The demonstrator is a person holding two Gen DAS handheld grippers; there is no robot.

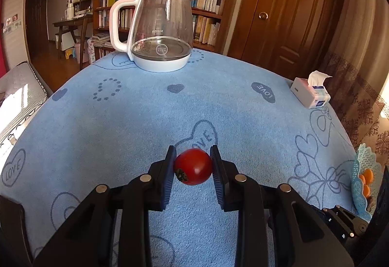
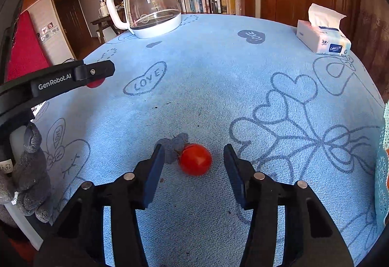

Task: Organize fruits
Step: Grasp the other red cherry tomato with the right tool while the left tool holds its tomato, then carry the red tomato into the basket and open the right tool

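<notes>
My left gripper [image 1: 193, 157] is shut on a small red tomato [image 1: 193, 167] and holds it above the blue tablecloth [image 1: 145, 121]. In the right wrist view the left gripper [image 2: 97, 72] shows at the left with a bit of that tomato [image 2: 95, 84] below its fingers. My right gripper [image 2: 194, 152] is open, its fingers on either side of a second red tomato [image 2: 195, 159] that lies on the cloth. A light blue lace basket [image 1: 362, 177] with orange fruit [image 1: 366, 182] inside sits at the table's right edge; its rim also shows in the right wrist view [image 2: 383, 169].
A glass kettle with a white handle [image 1: 155, 31] stands at the table's far side. A tissue pack [image 1: 310, 92] lies at the far right. A grey gloved hand [image 2: 29, 174] is at the left. A bookshelf and wooden door are behind the table.
</notes>
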